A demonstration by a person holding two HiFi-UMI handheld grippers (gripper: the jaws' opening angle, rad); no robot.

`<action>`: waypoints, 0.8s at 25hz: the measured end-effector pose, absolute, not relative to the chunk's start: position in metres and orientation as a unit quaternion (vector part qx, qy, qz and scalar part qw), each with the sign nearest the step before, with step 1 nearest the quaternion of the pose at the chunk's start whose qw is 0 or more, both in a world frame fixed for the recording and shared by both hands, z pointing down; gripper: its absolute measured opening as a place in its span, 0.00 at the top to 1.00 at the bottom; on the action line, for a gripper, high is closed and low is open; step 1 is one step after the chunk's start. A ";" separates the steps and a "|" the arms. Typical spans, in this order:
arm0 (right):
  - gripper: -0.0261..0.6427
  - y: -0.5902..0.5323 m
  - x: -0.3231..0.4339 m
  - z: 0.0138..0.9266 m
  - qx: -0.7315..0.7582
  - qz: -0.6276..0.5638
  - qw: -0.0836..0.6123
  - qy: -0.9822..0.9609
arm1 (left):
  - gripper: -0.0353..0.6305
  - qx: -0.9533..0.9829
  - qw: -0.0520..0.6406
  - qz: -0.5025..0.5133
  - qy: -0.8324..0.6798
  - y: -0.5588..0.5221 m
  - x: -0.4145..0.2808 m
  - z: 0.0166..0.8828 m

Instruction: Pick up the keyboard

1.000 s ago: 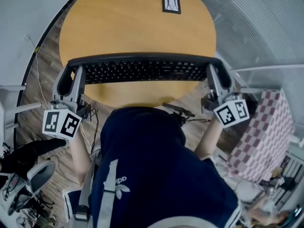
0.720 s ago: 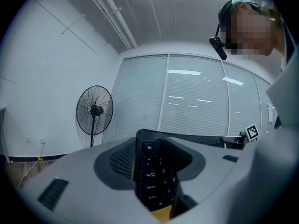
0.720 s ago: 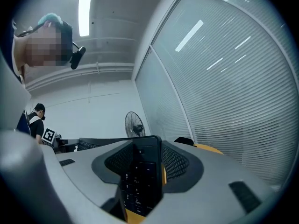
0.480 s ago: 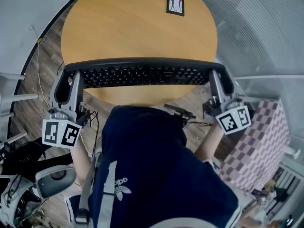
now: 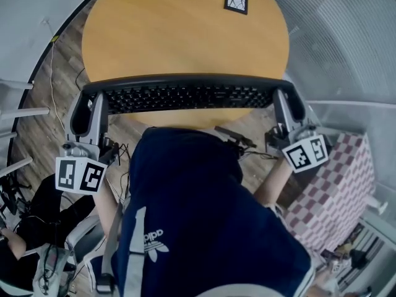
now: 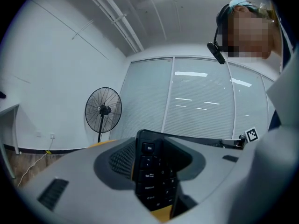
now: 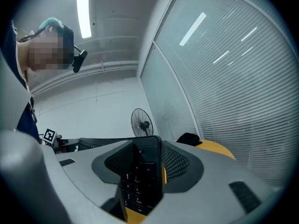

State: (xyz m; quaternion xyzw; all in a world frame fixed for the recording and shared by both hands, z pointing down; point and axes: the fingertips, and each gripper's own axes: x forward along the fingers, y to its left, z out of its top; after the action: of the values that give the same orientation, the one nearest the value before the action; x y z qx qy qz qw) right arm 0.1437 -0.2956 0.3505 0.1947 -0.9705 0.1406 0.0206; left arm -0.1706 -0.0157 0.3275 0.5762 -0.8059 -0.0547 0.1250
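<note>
Both ends of the keyboard point(image 5: 185, 96) sit clamped in the left gripper point(image 5: 93, 99) and right gripper point(image 5: 286, 99) jaws.

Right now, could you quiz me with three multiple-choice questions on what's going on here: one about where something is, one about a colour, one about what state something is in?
1. Where is the keyboard?
A) flat at the centre of the round table
B) clamped at both ends, by the table's near edge
C) on the floor

2. What colour is the tabletop?
A) white
B) green
C) yellow-orange

3. How are the left gripper and its fingers set?
A) spread wide, empty
B) shut on the keyboard's end
C) shut on a cable

Answers:
1 B, the head view shows the left gripper and the right gripper each on one end.
2 C, plain in the head view.
3 B, the left gripper view shows keys between the fingers.
</note>
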 end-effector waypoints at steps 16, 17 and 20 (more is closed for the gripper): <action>0.69 -0.298 0.147 0.348 0.207 0.137 0.010 -0.969 | 0.68 0.583 0.123 -0.052 -0.801 -0.021 -0.171 0.324; 0.69 -0.298 0.146 0.347 0.208 0.136 0.011 -0.969 | 0.68 0.584 0.124 -0.052 -0.801 -0.021 -0.171 0.324; 0.69 -0.297 0.146 0.347 0.210 0.136 0.012 -0.968 | 0.68 0.585 0.124 -0.052 -0.800 -0.021 -0.173 0.325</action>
State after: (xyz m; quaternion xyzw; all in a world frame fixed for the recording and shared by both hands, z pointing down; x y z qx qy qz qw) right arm 0.1457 -0.2966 0.3473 0.2096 -0.9682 0.1361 0.0120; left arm -0.1728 -0.0211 0.3252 0.5853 -0.7995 -0.0522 0.1242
